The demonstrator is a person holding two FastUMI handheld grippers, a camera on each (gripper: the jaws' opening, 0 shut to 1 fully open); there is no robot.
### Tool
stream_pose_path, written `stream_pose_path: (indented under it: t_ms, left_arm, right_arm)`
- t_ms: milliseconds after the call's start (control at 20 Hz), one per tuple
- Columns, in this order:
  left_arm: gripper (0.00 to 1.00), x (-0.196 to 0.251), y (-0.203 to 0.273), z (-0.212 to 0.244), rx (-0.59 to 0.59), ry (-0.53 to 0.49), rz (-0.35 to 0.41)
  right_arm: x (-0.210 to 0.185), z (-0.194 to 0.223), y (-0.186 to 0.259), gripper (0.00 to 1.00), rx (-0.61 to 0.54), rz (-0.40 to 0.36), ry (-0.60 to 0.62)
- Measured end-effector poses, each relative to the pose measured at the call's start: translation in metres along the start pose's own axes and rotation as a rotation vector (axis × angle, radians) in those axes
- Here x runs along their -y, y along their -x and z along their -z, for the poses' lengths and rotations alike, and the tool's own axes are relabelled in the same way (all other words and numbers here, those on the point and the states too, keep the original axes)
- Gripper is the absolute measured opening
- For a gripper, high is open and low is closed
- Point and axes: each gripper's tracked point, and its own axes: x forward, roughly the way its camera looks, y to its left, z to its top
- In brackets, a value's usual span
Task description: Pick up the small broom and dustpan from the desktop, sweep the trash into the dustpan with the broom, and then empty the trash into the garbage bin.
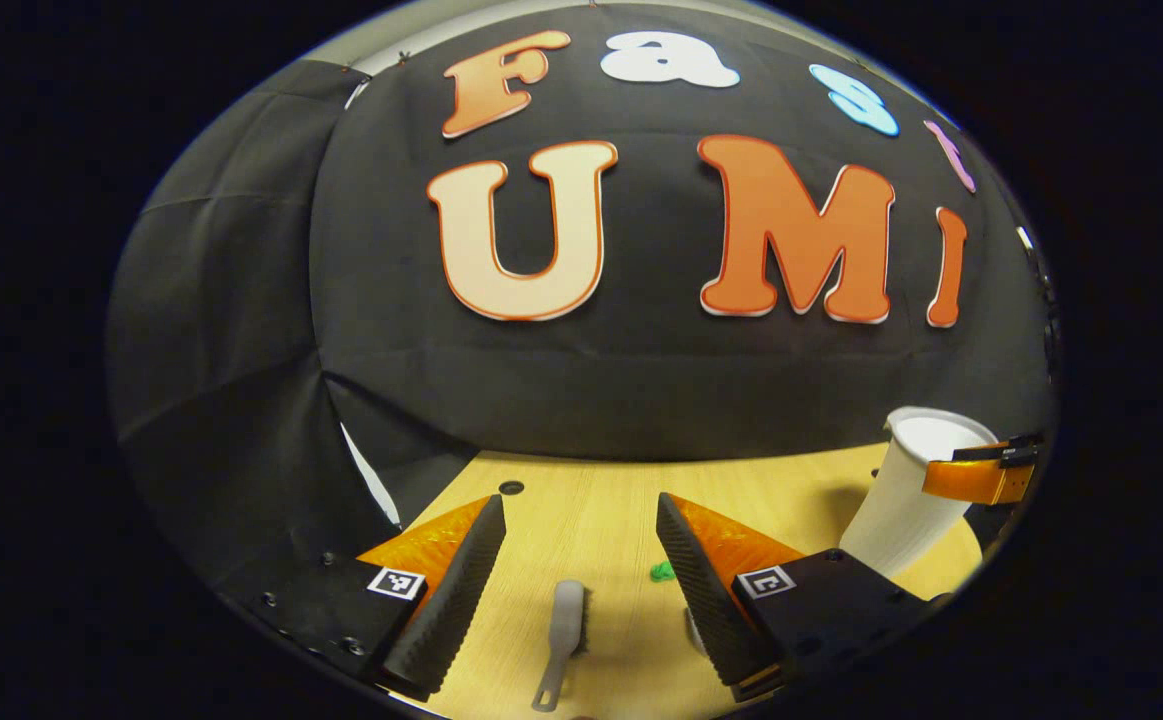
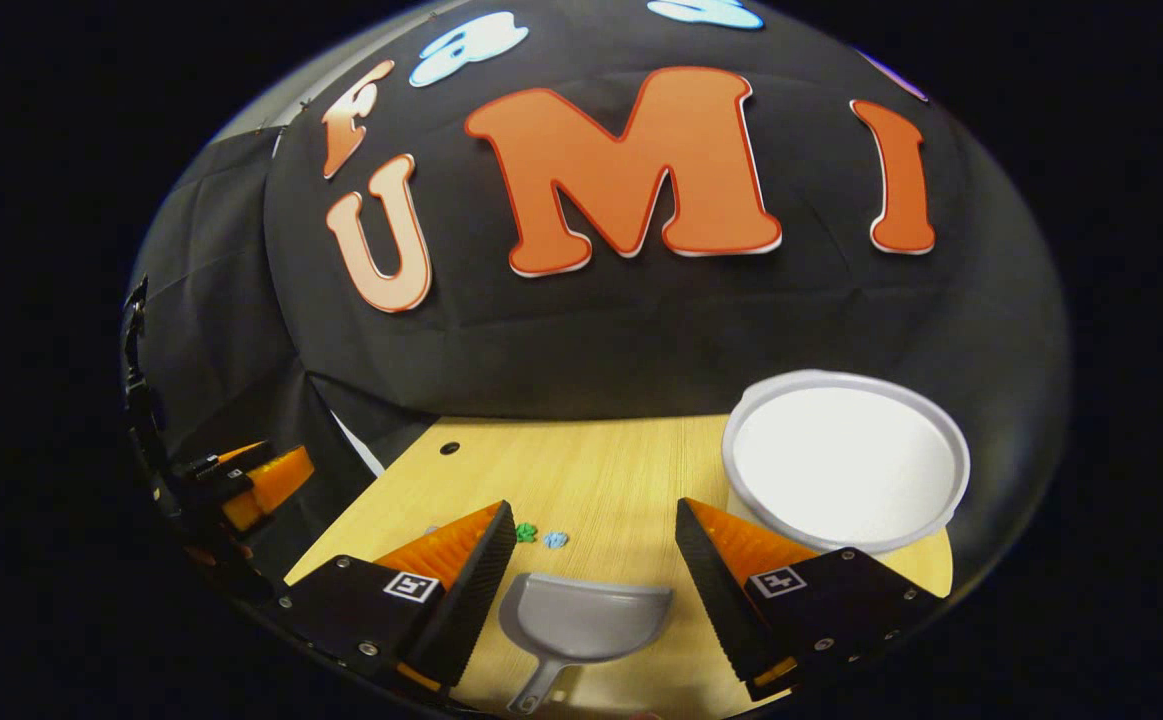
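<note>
In the left gripper view, the left tongs (image 1: 581, 535) hung apart above the small broom (image 1: 563, 640) lying on the table (image 1: 591, 500). In the right gripper view, the right tongs (image 2: 596, 545) stood apart over the dustpan (image 2: 586, 620), trash bits (image 2: 539, 536) just beyond, garbage bin (image 2: 846, 465) at right.

Landmark — the garbage bin (image 2: 846, 460), which stands on the desktop (image 2: 601, 470) at its right side, toward the back edge. The dustpan (image 2: 581, 620) lies on the desktop left of the bin and nearer the front. The trash bits (image 2: 539, 536) lie further left of the bin, just behind the dustpan. The small broom (image 1: 566, 630) lies well left of the bin (image 1: 916, 495) — flat on the desktop.
</note>
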Motion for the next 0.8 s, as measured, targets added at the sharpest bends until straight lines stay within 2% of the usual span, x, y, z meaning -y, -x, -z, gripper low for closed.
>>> stream_pose_path:
  t_ms: [300,500,800]
  left_arm:
    - [0.98,-0.009,-0.03,0.063,-0.21,-0.006,0.098]
    - [0.98,-0.009,-0.04,0.107,-0.372,0.055,0.174]
    - [0.99,-0.015,-0.054,0.156,-0.547,0.124,0.201]
  right_arm:
    - [-0.013,0.049,-0.008,0.95,-0.165,0.076,-0.073]
    - [-0.02,0.092,-0.016,0.95,-0.291,0.109,-0.09]
    - [-0.031,0.152,-0.014,0.94,-0.465,0.114,-0.111]
